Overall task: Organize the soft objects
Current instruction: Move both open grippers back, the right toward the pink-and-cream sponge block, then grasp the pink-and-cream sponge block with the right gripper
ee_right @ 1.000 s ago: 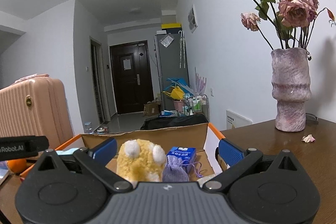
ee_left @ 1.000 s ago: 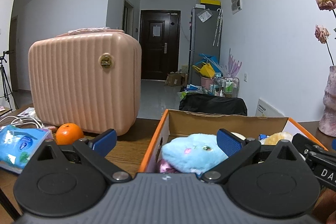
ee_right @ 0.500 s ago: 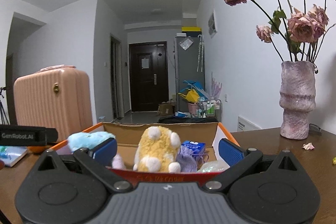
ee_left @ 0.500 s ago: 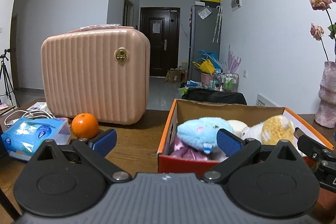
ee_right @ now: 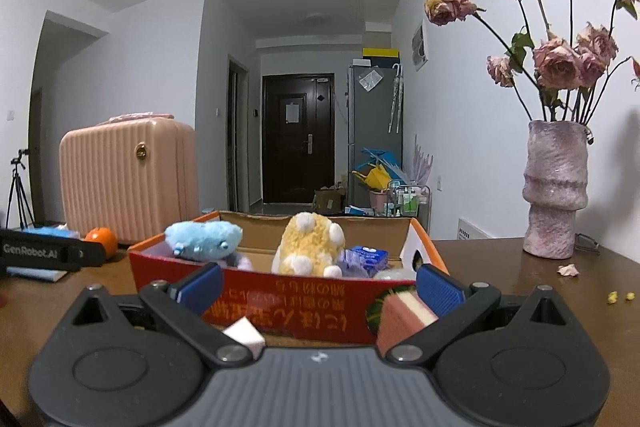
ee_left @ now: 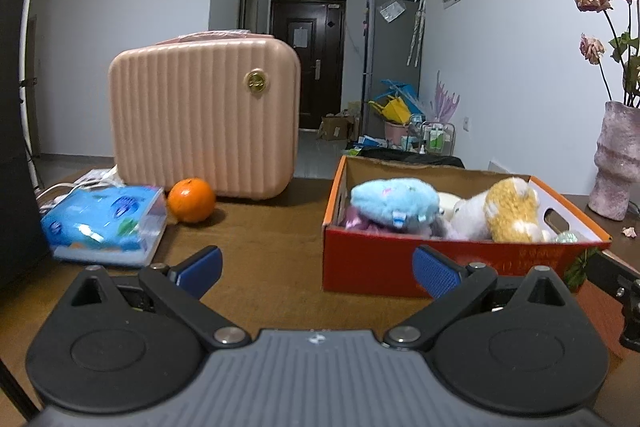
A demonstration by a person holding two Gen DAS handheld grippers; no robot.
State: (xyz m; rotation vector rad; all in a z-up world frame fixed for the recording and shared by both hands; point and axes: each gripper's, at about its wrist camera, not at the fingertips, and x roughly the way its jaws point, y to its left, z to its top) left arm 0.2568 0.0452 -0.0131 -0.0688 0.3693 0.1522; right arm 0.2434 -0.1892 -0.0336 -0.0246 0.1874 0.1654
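Observation:
An orange-red cardboard box [ee_left: 372, 267] sits on the brown table and holds soft toys: a light blue plush [ee_left: 394, 201], a yellow plush [ee_left: 512, 215], a white plush and a purple one. In the right wrist view the box [ee_right: 296, 303] holds the blue plush [ee_right: 204, 241], the yellow plush [ee_right: 310, 245] and a small blue pack [ee_right: 366, 257]. My left gripper [ee_left: 316, 267] is open and empty, in front of the box's left end. My right gripper [ee_right: 318, 283] is open and empty, just in front of the box's near wall.
A pink ribbed case [ee_left: 204, 119] stands at the back left, with an orange [ee_left: 191, 200] and a blue tissue pack [ee_left: 106, 223] in front of it. A purple vase [ee_right: 554, 187] of dried roses stands on the right. Petals and crumbs lie near it.
Both grippers have drawn back from over the box toward the near side of the table; the box and toys now lie in front of them. Both stay open.

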